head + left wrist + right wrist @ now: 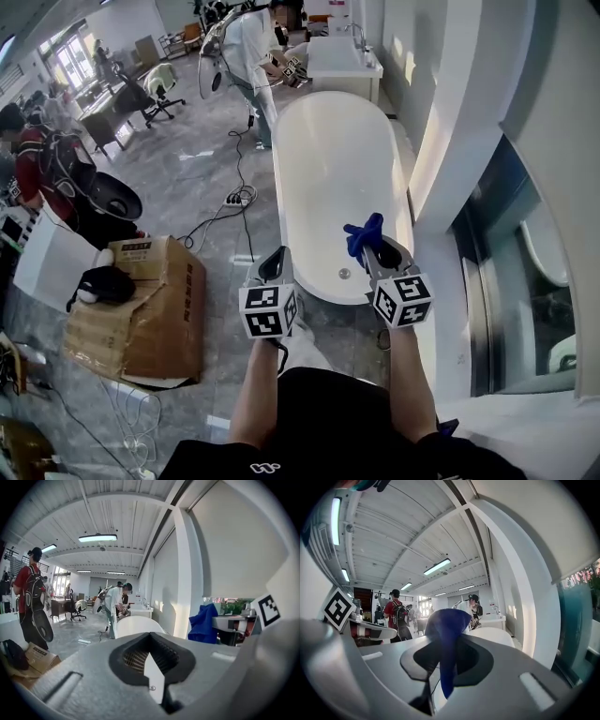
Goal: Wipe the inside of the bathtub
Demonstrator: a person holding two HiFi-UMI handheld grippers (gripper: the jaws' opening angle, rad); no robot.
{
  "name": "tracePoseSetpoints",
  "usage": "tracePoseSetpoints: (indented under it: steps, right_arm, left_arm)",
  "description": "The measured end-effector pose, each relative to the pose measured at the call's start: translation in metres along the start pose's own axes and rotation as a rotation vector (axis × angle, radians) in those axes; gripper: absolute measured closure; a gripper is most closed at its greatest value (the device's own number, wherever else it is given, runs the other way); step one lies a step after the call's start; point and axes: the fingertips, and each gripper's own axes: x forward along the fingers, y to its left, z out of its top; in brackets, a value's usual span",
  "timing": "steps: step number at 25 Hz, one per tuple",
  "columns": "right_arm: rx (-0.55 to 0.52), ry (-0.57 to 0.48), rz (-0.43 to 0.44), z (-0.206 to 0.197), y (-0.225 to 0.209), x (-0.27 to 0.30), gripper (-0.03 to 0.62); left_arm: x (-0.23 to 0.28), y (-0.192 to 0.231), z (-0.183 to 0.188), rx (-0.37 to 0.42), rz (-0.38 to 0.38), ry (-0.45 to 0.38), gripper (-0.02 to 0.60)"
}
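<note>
Right gripper (378,251) was clamped on the cloth (363,233) above the bathtub's (328,159) near end. Left gripper (273,266) jaws were together, empty. Wiping apparently hadn't started, whole inside left.

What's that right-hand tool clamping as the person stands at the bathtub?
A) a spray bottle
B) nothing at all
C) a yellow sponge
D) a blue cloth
D: the right gripper has its jaws shut on a blue cloth, held by the near end of the white bathtub.

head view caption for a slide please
Person at the end of a white bathtub, right gripper holding a blue cloth, left gripper empty
</note>
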Motion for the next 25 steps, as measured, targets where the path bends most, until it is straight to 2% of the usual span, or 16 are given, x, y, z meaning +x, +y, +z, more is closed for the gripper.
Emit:
tracePoseSetpoints:
  steps: [3, 6, 10, 15, 20, 23, 25]
  right_arm:
    - [0.008, 0.011, -0.012, -0.012, -0.018, 0.044, 0.531]
    - [-0.039, 0.044, -0.032, -0.024, -0.03, 0.098, 0.53]
    - [-0.045, 0.111, -0.037, -0.051, -0.036, 0.153, 0.53]
    - [-0.017, 0.236, -0.054, -0.098, -0.048, 0.232, 0.53]
    - [0.087, 0.376, -0.103, -0.144, -0.069, 0.305, 0.528]
    - [0.033, 0.451, -0.116, -0.162, -0.083, 0.337, 0.528]
    - [-0.002, 0.496, -0.114, -0.179, -0.094, 0.35, 0.528]
  left_arm:
    - [0.043, 0.025, -0.002, 0.0, -0.001, 0.013, 0.578]
    - [0.091, 0.054, 0.0, -0.008, -0.005, 0.031, 0.578]
    - [0.146, 0.08, -0.011, -0.004, -0.035, 0.11, 0.578]
    - [0.224, 0.125, -0.026, -0.051, -0.063, 0.2, 0.578]
    - [0.307, 0.165, -0.061, -0.089, -0.135, 0.357, 0.578]
    - [0.356, 0.176, -0.076, -0.08, -0.196, 0.422, 0.578]
    - [0.387, 0.175, -0.087, -0.038, -0.259, 0.452, 0.578]
